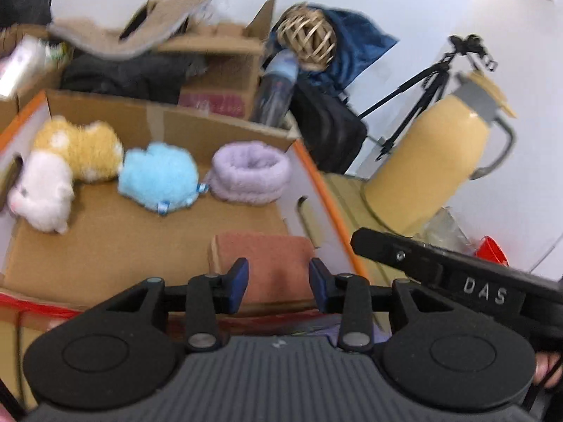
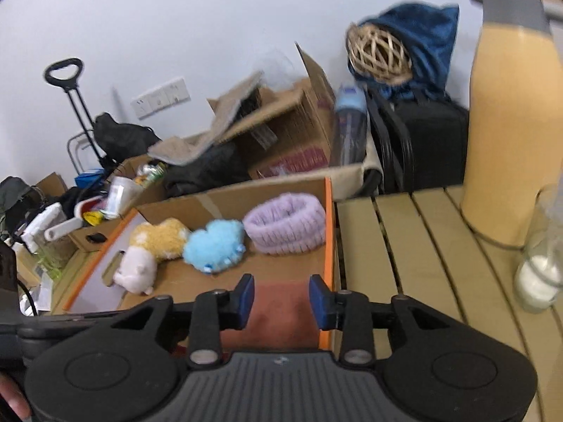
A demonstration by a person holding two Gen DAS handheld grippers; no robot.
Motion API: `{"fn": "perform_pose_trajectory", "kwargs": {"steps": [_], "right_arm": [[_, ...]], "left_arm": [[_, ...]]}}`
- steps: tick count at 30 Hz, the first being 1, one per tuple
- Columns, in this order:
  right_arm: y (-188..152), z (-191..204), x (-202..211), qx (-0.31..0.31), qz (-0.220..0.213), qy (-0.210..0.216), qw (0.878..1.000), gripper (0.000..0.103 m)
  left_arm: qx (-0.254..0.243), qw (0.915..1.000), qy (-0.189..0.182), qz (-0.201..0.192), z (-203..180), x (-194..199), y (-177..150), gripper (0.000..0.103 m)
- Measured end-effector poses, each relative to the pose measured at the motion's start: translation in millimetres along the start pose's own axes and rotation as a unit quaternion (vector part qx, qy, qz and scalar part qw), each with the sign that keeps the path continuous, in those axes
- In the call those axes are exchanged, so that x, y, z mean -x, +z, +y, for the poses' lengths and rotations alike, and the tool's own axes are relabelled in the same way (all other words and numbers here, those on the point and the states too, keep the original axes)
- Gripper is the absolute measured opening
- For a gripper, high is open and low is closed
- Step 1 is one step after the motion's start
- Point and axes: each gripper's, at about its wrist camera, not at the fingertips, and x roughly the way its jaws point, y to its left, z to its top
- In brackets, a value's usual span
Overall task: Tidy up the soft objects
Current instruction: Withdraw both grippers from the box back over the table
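Slatted wooden table [image 2: 404, 246] carries an open cardboard box [image 1: 169, 119] with orange-edged flaps, box at the table's left part in the right wrist view. Tall yellow thermos jug [image 1: 432, 165] with grey collar stands upright on the table right of the box, well apart from it. Behind the box: another cardboard carton [image 2: 292, 133] with flaps up, black bag [image 2: 425, 140], blue cloth [image 2: 425, 35] draped around a wicker ball [image 2: 378, 52], a bottle with a blue cap [image 2: 348, 123], black tripod [image 1: 418, 95] by the white wall.

Inside the box, along the far wall, left to right: white plush [image 1: 42, 190] touching yellow plush [image 1: 81, 147], blue plush [image 1: 158, 176] just beside, then lilac fuzzy headband [image 1: 251, 168] coiled in the right corner. Reddish-pink folded towel [image 1: 267, 263] lies on the box floor at the near right, apart from the plush row.

Left gripper [image 1: 278, 281] hovers over the towel, jaws spread with a gap, nothing pinched. Right gripper [image 2: 281, 297] same pose over the towel near the orange edge, jaws spread, empty. Clear glass jar [image 2: 542, 267] with white contents near the thermos, blurred.
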Motion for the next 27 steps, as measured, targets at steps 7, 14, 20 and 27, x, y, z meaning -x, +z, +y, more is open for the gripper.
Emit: {"fn": "perform_pose_trajectory", "kwargs": {"steps": [7,14,20,27], "right_arm": [[19.5,15.1,92.0,0.022,-0.059,0.002,0.998,0.043],[-2.5,32.5,173.6,0.059,-0.113,0.023,0.991,0.059],[-80.6,52.9,220.9,0.119,-0.142,0.033,0.982,0.073],[-171.7,77.7,259.3,0.160,-0.167,0.034,0.972,0.078]], "left_arm": [[-0.043,0.9964,0.001,-0.073,-31.8,106.8,8.7,0.045],[-0.128,0.9791,0.045,-0.151,-51.9,206.2,-32.3,0.060],[-0.177,0.9572,0.087,-0.212,-40.3,274.8,-122.4,0.083],[-0.151,0.9527,0.146,-0.220,-18.7,317.2,-219.1,0.090]]}}
